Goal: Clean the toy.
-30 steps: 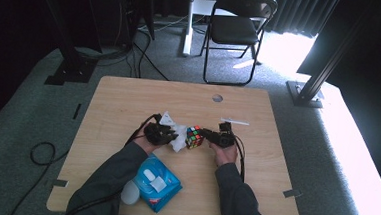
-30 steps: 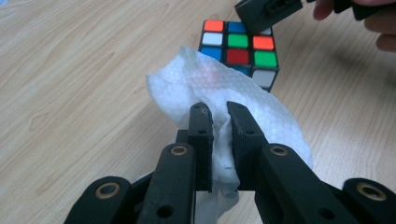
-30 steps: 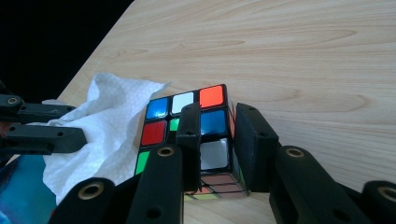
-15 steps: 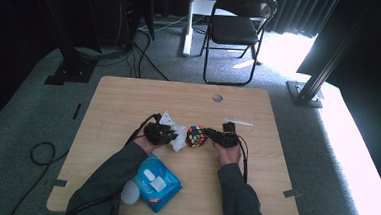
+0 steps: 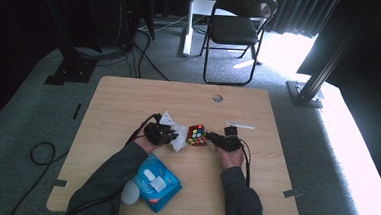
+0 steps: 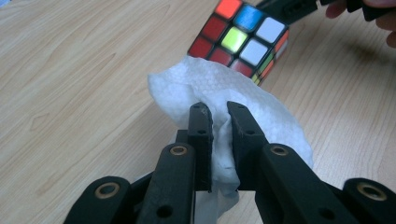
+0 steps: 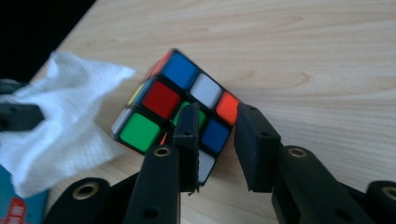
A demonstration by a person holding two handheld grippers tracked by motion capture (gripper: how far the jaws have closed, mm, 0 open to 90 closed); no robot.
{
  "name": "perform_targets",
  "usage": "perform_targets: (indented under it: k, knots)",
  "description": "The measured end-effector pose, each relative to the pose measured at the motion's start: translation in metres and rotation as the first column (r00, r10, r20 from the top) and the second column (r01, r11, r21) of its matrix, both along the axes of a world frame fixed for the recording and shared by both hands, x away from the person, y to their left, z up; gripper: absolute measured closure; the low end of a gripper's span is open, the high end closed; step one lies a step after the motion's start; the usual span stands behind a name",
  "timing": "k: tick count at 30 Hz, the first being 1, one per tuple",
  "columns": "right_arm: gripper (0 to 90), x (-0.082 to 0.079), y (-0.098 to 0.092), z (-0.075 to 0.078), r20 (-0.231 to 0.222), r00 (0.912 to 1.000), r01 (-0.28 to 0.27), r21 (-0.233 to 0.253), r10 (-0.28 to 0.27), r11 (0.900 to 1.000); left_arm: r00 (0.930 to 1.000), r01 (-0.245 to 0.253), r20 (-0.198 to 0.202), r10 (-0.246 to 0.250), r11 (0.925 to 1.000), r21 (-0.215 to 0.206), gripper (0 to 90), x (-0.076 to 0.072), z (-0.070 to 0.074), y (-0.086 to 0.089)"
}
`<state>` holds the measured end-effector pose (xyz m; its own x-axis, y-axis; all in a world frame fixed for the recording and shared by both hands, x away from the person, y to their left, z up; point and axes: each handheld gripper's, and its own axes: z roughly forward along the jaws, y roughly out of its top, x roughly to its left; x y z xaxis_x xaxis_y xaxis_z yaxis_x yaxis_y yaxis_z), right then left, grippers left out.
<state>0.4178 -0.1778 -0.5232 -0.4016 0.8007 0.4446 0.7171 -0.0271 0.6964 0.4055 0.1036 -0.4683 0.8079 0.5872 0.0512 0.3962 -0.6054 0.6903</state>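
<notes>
Left tool (image 6: 219, 116) pinches tissue (image 6: 224, 93) touching cube (image 6: 240, 39); tissue pack (image 5: 156, 183) near.

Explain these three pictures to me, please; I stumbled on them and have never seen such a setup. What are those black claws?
They are hand-held tools: a person sits at a pale wooden table with a black two-jaw gripper in each hand. One picture comes from a camera above the table; each of the other two from a camera riding on one gripper.

The left gripper is clamped on a crumpled white paper tissue. The right gripper has its jaws apart at a corner of a multicoloured puzzle cube, one jaw across its face; a grip cannot be told. A blue tissue packet lies near the table's front edge.
</notes>
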Motion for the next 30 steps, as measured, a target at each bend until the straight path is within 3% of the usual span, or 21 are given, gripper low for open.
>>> perform_targets:
  k: [4,5,8,11,14,18,20,23,26,27,28,30]
  knots:
    - [63.3,-0.004,0.001,0.004,0.035,0.9991,-0.025,-0.008,0.025,1.0,1.0,-0.004,0.001,0.004,1.0,-0.002,81.0,0.0,0.001,0.001]
    - [59.6,-0.005,0.002,0.006,0.053,0.998,-0.032,-0.031,0.033,0.999,1.0,-0.004,0.002,0.004,1.0,-0.003,81.0,0.0,0.001,0.001]
    - [48.1,-0.008,0.006,0.011,0.114,0.9893,-0.085,-0.056,0.091,0.995,1.0,-0.005,0.003,0.005,1.0,-0.003,81.0,0.0,0.001,0.002]
    - [37.2,-0.011,0.014,0.015,0.165,0.9722,-0.142,-0.145,0.166,0.979,1.0,-0.003,0.004,0.003,1.0,-0.004,80.9,0.0,0.001,0.001]
    - [28.7,-0.011,0.025,0.016,0.191,0.9545,-0.18,-0.246,0.229,0.953,1.0,-0.002,0.003,0.002,1.0,-0.004,80.9,0.0,0.001,0.001]
    - [20.7,-0.007,0.033,0.017,0.211,0.9345,-0.215,-0.305,0.286,0.928,1.0,-0.003,0.002,0.003,1.0,-0.004,80.8,0.0,0.001,0.001]
    - [17.2,-0.004,0.035,0.017,0.21,0.9309,-0.227,-0.31,0.299,0.923,1.0,-0.002,0.003,0.002,1.0,-0.004,80.8,0.0,0.001,0.001]
    - [14.2,0.001,0.039,0.017,0.22,0.9142,-0.255,-0.342,0.341,0.904,1.0,-0.003,0.003,0.003,1.0,-0.007,80.7,0.0,0.001,0.002]
    - [13.8,0.007,0.041,0.014,0.212,0.9048,-0.276,-0.369,0.37,0.888,1.0,-0.003,0.004,0.003,1.0,-0.008,80.7,0.0,0.002,0.002]
    - [13.8,0.007,0.041,0.014,0.212,0.9048,-0.276,-0.369,0.37,0.888,1.0,-0.003,0.004,0.003,1.0,-0.008,80.7,0.0,0.002,0.002]
    - [13.8,0.008,0.042,0.013,0.219,0.8968,-0.286,-0.378,0.385,0.881,1.0,-0.005,0.004,0.005,0.9999,-0.01,80.7,0.0,0.002,0.002]
    - [14.4,0.011,0.042,0.01,0.213,0.8894,-0.303,-0.387,0.405,0.871,1.0,-0.005,0.003,0.005,1.0,-0.008,80.7,0.0,0.002,0.002]
